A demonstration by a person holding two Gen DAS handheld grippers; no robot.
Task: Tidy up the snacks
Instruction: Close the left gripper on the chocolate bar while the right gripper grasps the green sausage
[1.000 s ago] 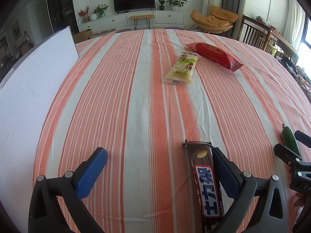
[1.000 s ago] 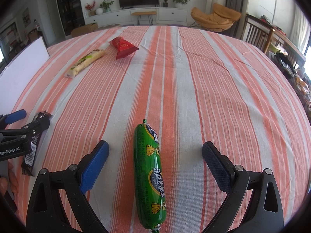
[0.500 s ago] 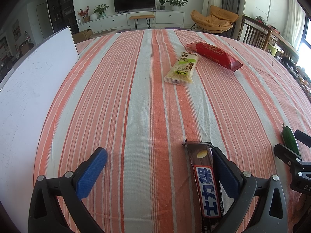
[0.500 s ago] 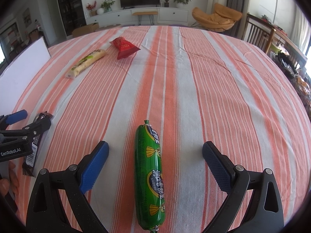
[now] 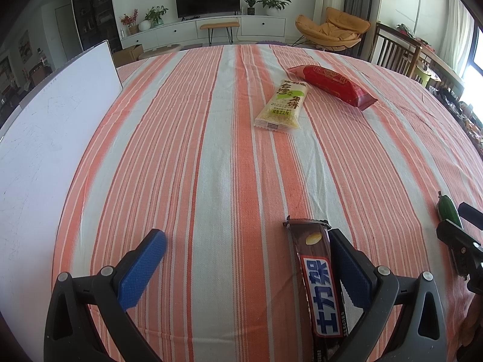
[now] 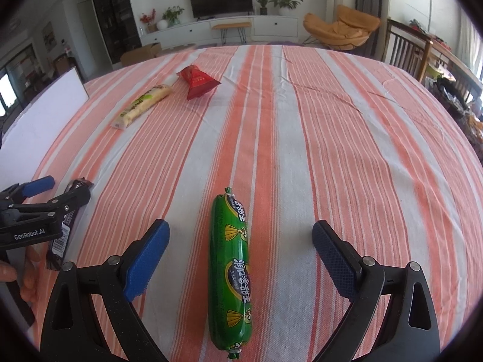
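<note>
Lying lengthwise between the widely parted fingers of the right gripper [image 6: 241, 241], touched by neither, a green sausage stick [image 6: 231, 267] rests on the orange-and-white striped tablecloth [image 6: 317, 138] covering the tabletop. Just to its left, a dark brown chocolate bar [image 5: 321, 280] lies inside the equally wide-open left gripper [image 5: 247, 250], right up against the right-hand finger and far from the other. Farther across the tabletop, a pale yellow rice-cracker packet [image 5: 283, 105] and a red snack pouch [image 5: 333, 86] sit close together, and a white board [image 5: 51, 138] stands along the left edge.
</note>
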